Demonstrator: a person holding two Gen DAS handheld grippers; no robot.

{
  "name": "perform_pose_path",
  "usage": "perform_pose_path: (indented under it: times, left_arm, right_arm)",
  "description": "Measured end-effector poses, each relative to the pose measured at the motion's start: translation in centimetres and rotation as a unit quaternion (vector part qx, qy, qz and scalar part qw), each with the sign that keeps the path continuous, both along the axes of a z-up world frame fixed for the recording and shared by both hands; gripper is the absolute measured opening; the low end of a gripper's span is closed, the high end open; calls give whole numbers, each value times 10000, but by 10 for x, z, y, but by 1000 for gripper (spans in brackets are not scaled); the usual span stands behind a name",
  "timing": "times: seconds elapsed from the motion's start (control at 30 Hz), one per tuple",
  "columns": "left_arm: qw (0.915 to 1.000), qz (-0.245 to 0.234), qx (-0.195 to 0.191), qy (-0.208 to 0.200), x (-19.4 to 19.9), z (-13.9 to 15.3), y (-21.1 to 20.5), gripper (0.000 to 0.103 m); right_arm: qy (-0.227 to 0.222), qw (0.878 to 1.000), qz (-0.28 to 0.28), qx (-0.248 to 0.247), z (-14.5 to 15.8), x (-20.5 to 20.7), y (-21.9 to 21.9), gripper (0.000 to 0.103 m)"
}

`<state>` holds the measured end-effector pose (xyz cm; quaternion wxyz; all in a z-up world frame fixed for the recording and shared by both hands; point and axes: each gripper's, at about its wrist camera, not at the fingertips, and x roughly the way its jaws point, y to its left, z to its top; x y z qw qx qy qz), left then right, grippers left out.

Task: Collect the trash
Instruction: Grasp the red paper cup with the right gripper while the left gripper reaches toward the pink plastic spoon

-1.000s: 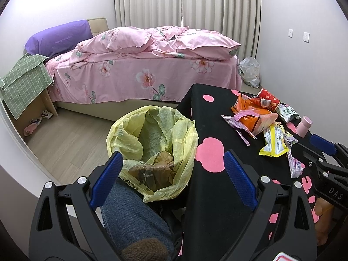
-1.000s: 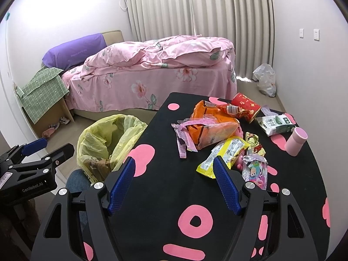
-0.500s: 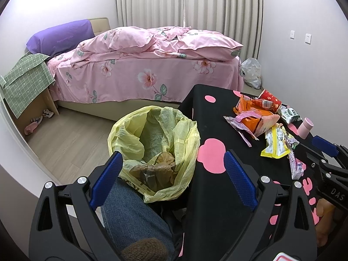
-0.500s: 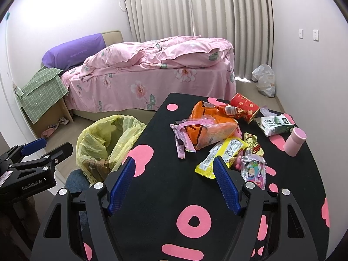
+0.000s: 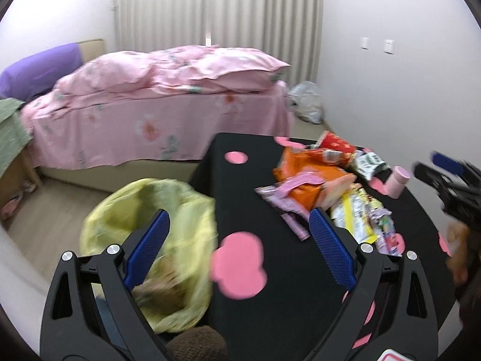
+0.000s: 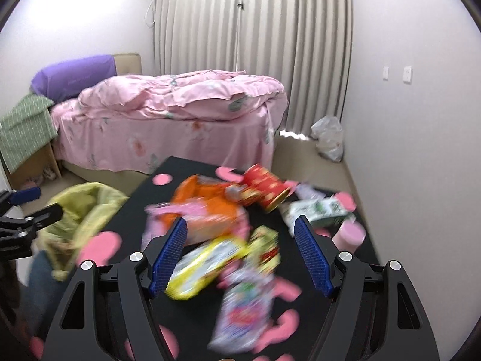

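Black pink-spotted table (image 6: 192, 316) by a bed, right hand-held gripper (image 6: 239, 255) spread above yellow wrapper (image 6: 204, 266), left hand-held gripper (image 5: 239, 249) spread, empty.

Black table (image 6: 192, 310) w/ pink spots: snack wrappers (image 6: 210, 216) piled at far right, pink cup (image 6: 348, 236) beside.

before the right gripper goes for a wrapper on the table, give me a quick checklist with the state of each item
1. Right gripper open and empty: ok, jaws spread wide.
2. Left gripper empty: ok, open, nothing between its pads.
3. Wrapper in line: ok, the yellow wrapper lies between the right gripper's fingers in its wrist view.
4. Yellow trash bag open beside the table: ok, its mouth gapes.
5. Pink cup upright and clear of the grasp: cannot tell, blurred.
6. Height above the wrapper: cannot tell, motion blur.
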<state>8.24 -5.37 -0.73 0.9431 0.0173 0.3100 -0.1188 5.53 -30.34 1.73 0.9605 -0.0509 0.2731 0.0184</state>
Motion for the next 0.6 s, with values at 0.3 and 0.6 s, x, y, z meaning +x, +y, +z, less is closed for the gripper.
perform_pose_path:
  times: [0.3,0.6]
  left_arm:
    - [9968,-644,-340,334,77,-21,-54,93]
    - [9843,-1006,-714,1262,127,-46,-64,93]
  right_arm:
    - [806,9897,900,-773,-34,146,-19,70]
    - [1905,9704,1144,-948,-80,253,-16,62]
